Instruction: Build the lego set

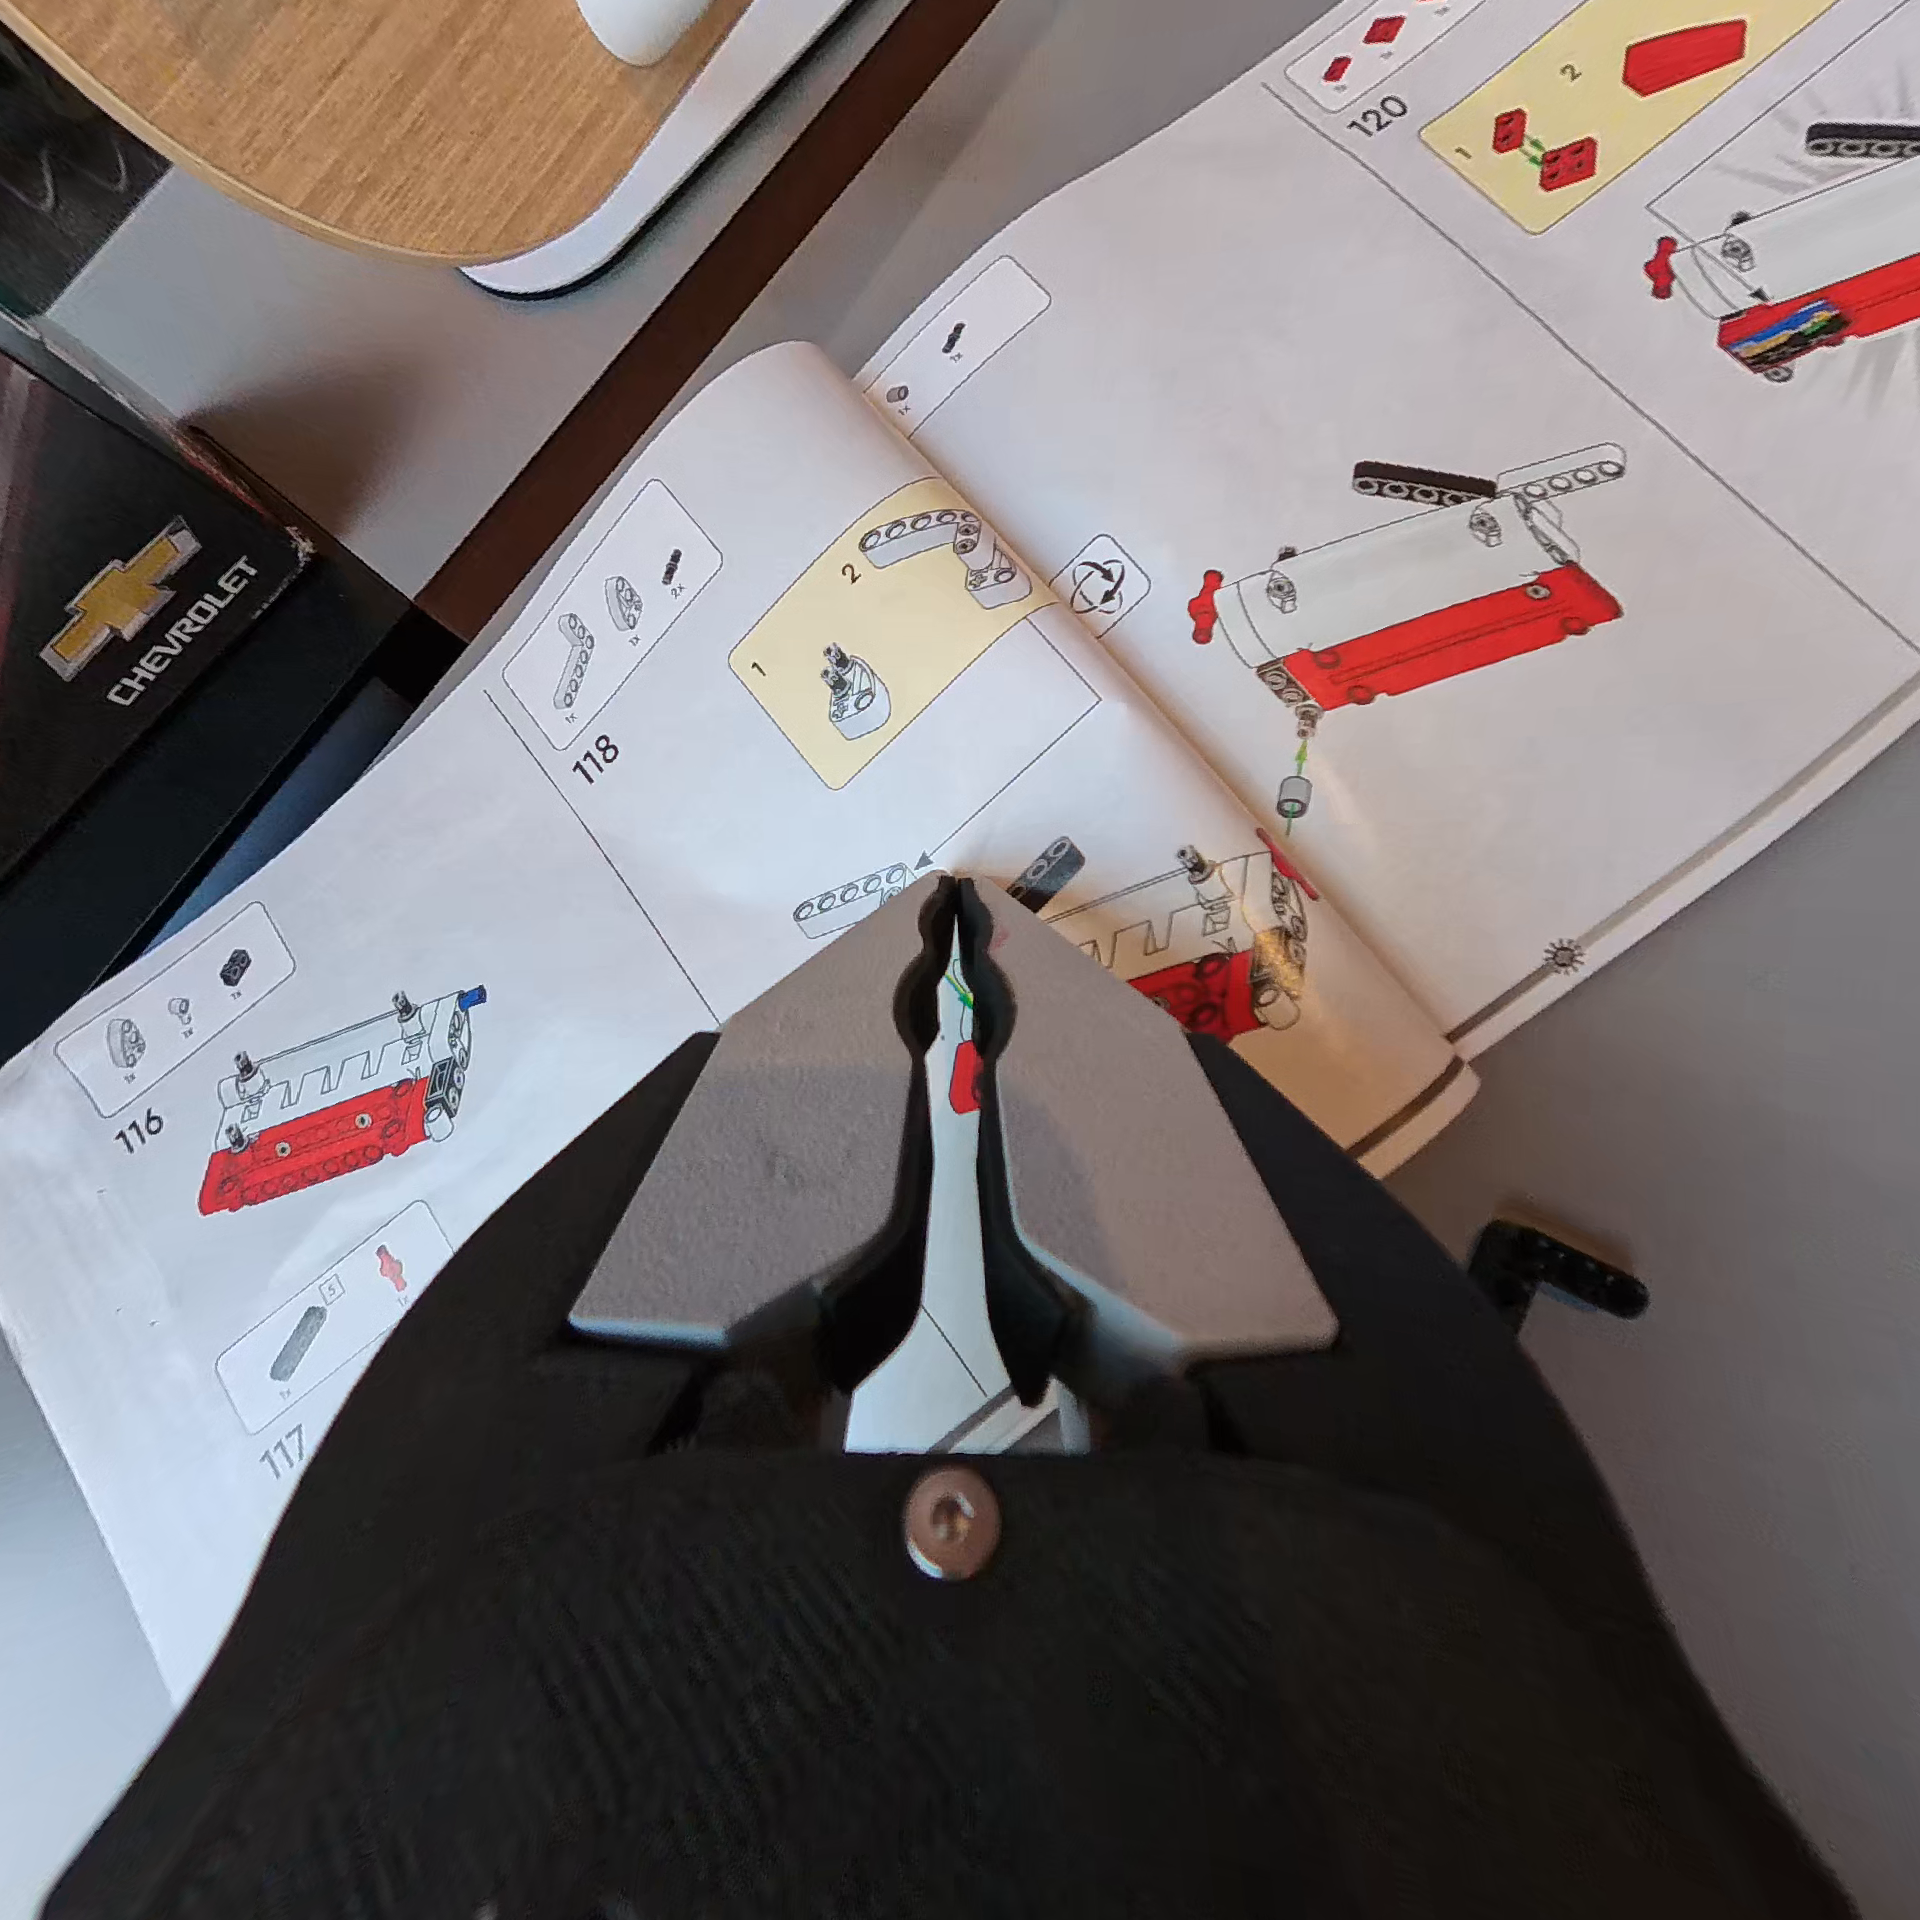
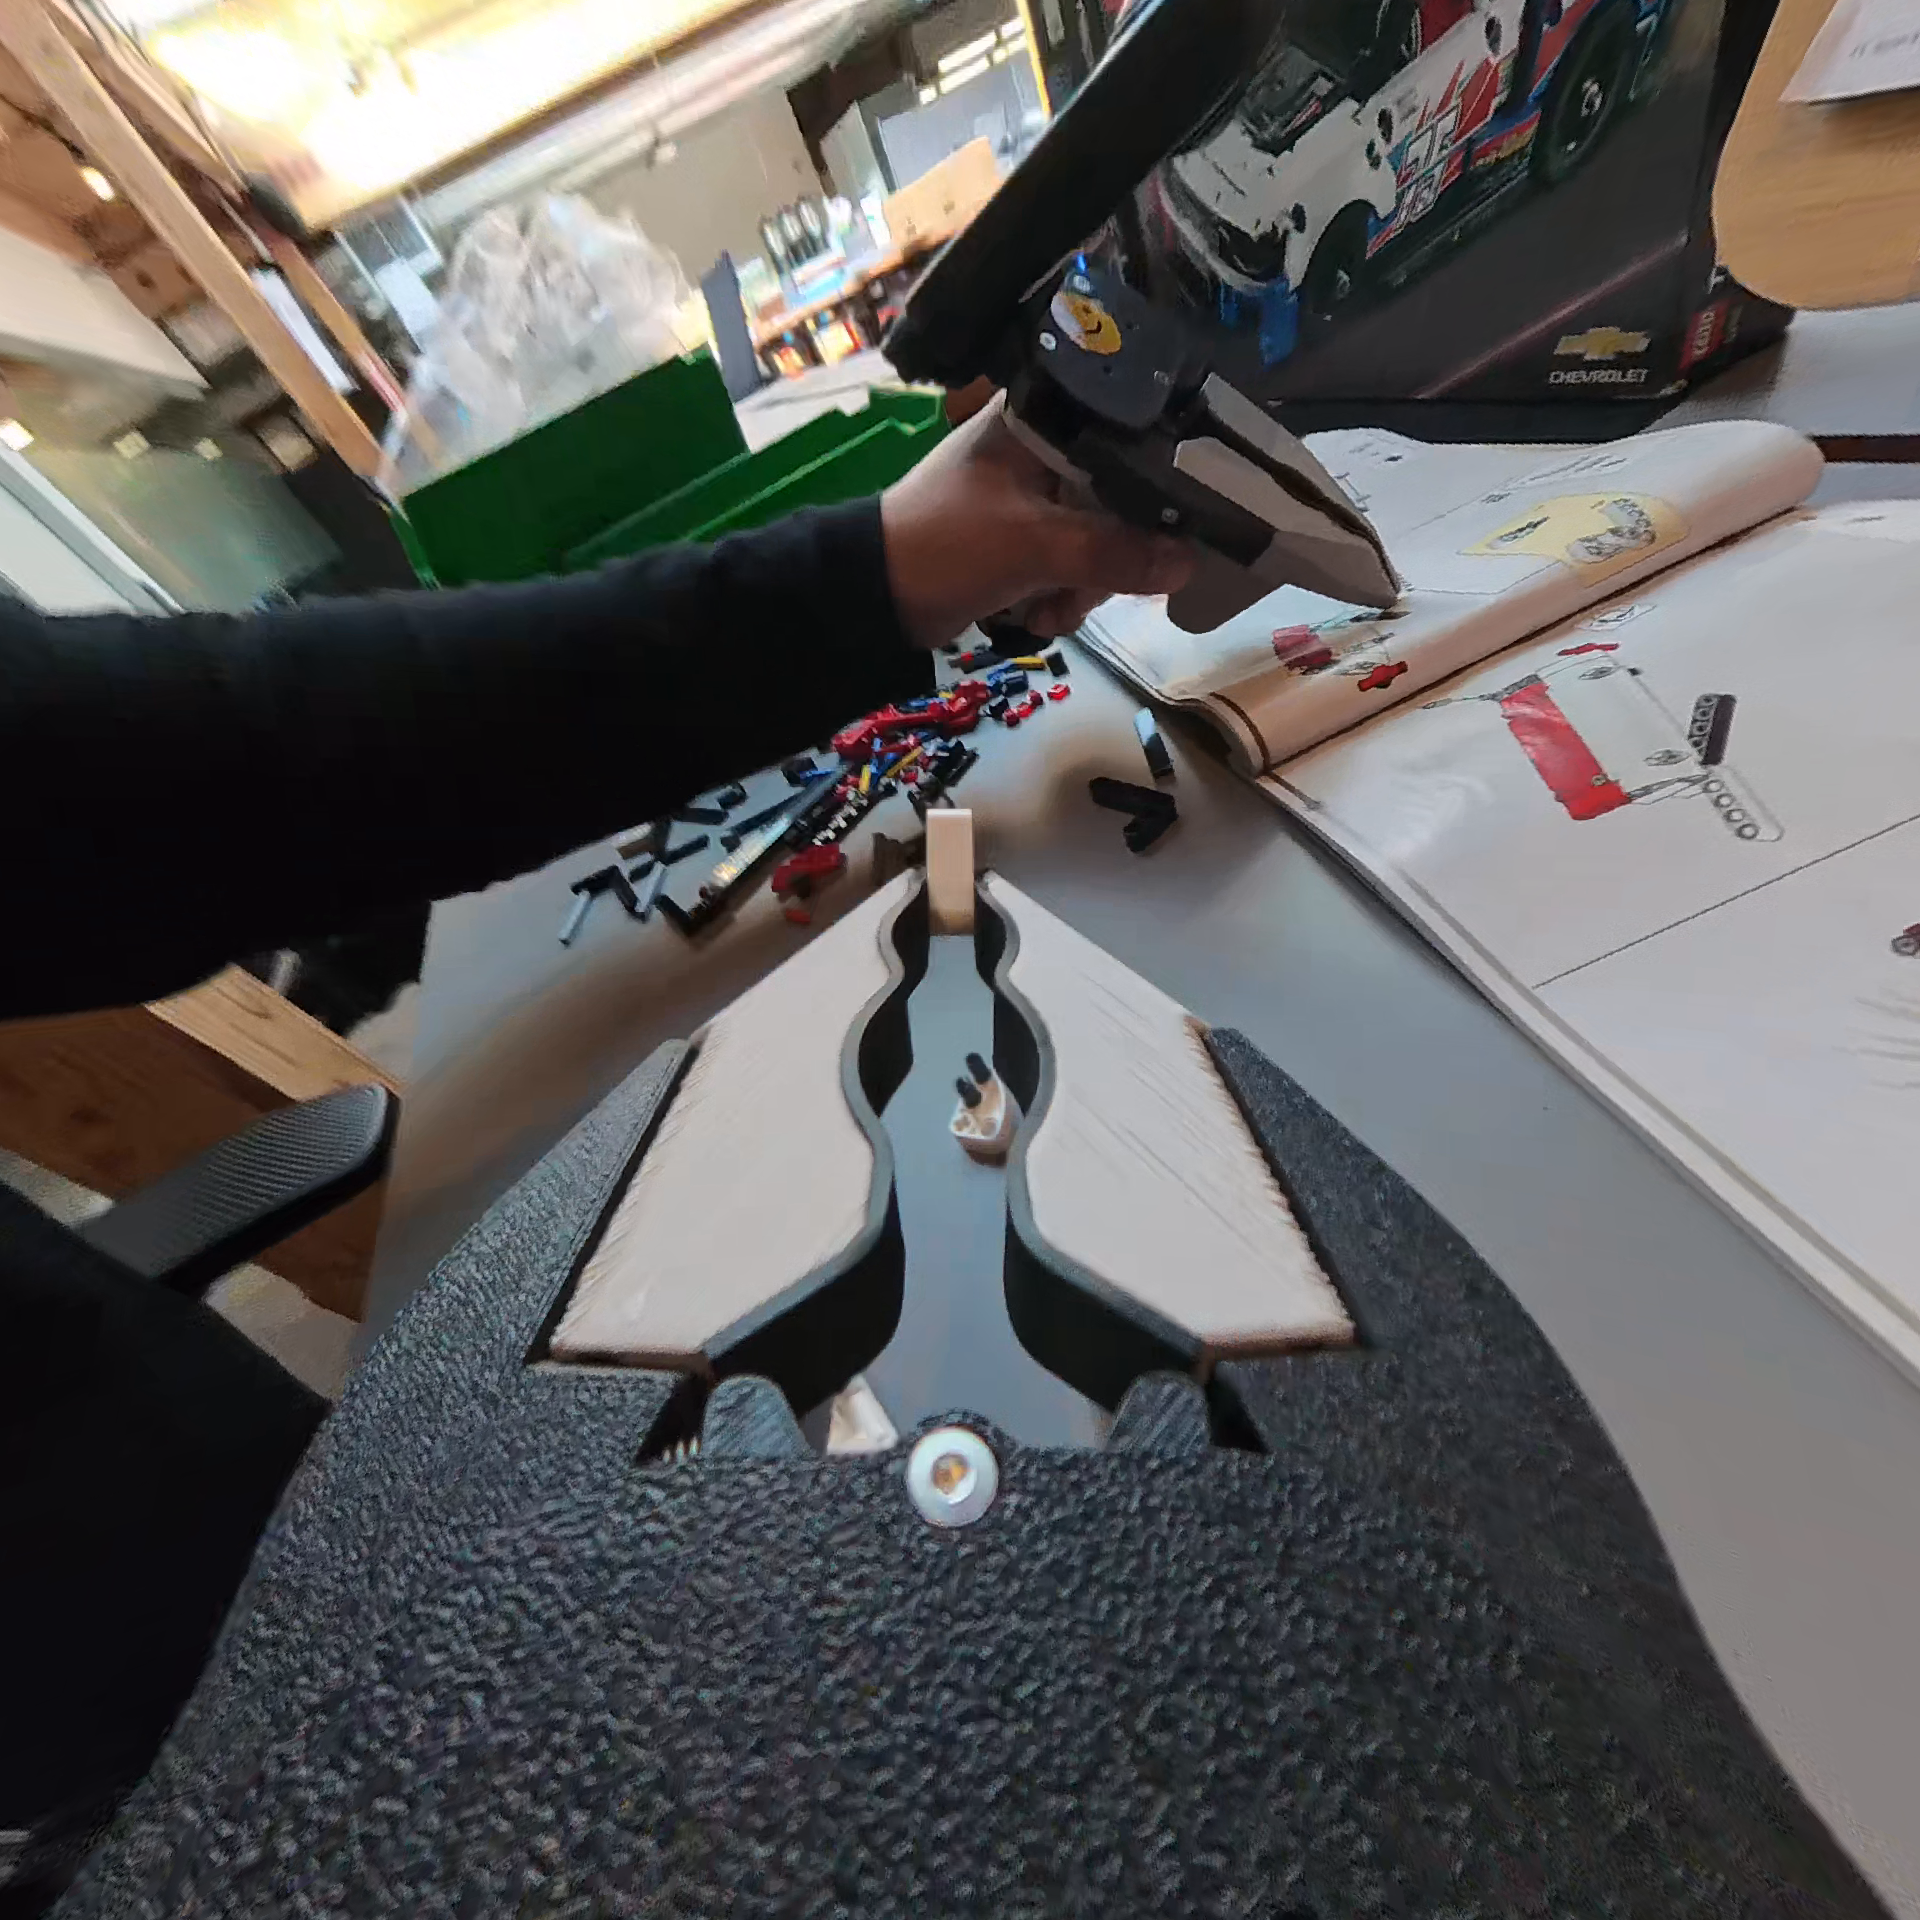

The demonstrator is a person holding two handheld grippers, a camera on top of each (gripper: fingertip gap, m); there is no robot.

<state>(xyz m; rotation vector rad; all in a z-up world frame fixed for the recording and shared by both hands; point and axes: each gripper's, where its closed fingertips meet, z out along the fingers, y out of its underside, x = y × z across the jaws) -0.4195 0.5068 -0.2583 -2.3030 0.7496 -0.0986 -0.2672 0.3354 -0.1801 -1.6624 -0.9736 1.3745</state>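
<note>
The open instruction booklet lies on the grey table and also shows in the right wrist view. My left gripper is shut and empty, its tips resting on the booklet's left page near the fold. It also shows from the side in the right wrist view, held by a hand in a black sleeve. My right gripper is shut on a white beam that stands upright out of its tips. A small white piece with two black pins shows through the gap between the right fingers.
A pile of loose red, black and blue pieces lies left of the booklet, with a few black pieces nearer it. One black beam lies by the booklet's edge. The black set box and green bins stand behind. Tip to tip, the grippers are about 25 cm apart.
</note>
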